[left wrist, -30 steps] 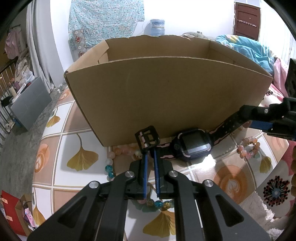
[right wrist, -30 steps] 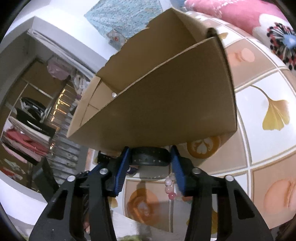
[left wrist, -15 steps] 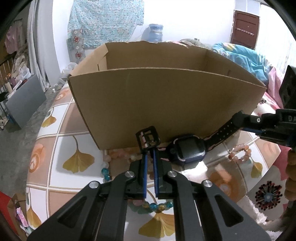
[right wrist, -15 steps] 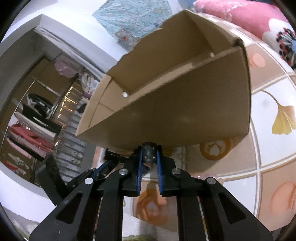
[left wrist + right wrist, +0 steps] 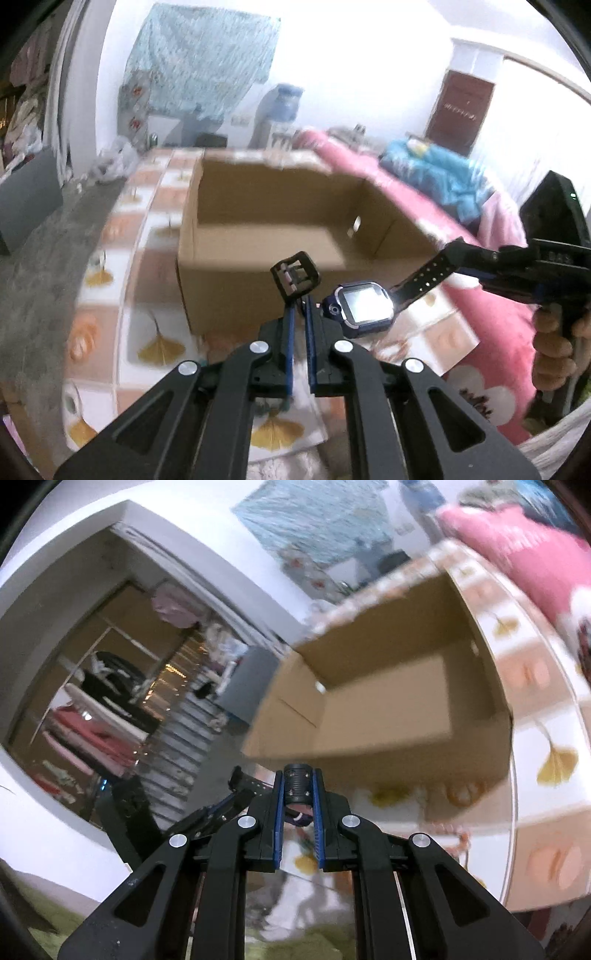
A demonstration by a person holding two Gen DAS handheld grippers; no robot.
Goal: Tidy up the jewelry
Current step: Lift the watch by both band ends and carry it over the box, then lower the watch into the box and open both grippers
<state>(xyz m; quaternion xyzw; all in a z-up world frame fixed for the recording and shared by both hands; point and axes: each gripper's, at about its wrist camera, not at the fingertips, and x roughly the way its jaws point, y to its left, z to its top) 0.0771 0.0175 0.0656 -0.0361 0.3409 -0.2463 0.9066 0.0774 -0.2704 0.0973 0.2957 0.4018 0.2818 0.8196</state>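
A dark blue smartwatch (image 5: 364, 306) with a black strap hangs in the air between my two grippers, in front of an open, empty cardboard box (image 5: 266, 236). My left gripper (image 5: 300, 308) is shut on the strap just below the buckle (image 5: 295, 276). My right gripper (image 5: 460, 258) is shut on the perforated strap end (image 5: 421, 275). In the right wrist view the strap end (image 5: 298, 782) sits pinched between the blue pads of the right gripper (image 5: 298, 781), with the box (image 5: 388, 701) beyond. The box's inside is bare.
The box stands on a mat with a ginkgo-leaf tile pattern (image 5: 159, 347). A pink blanket (image 5: 476, 325) lies to the right and a hand (image 5: 554, 343) holds the right gripper. Beaded bracelets (image 5: 458, 842) lie blurred on the mat. A grey floor (image 5: 40, 266) lies left.
The right gripper closed on the strap end. Both grippers then rose with the watch off the mat, so the box's open inside now shows from above.
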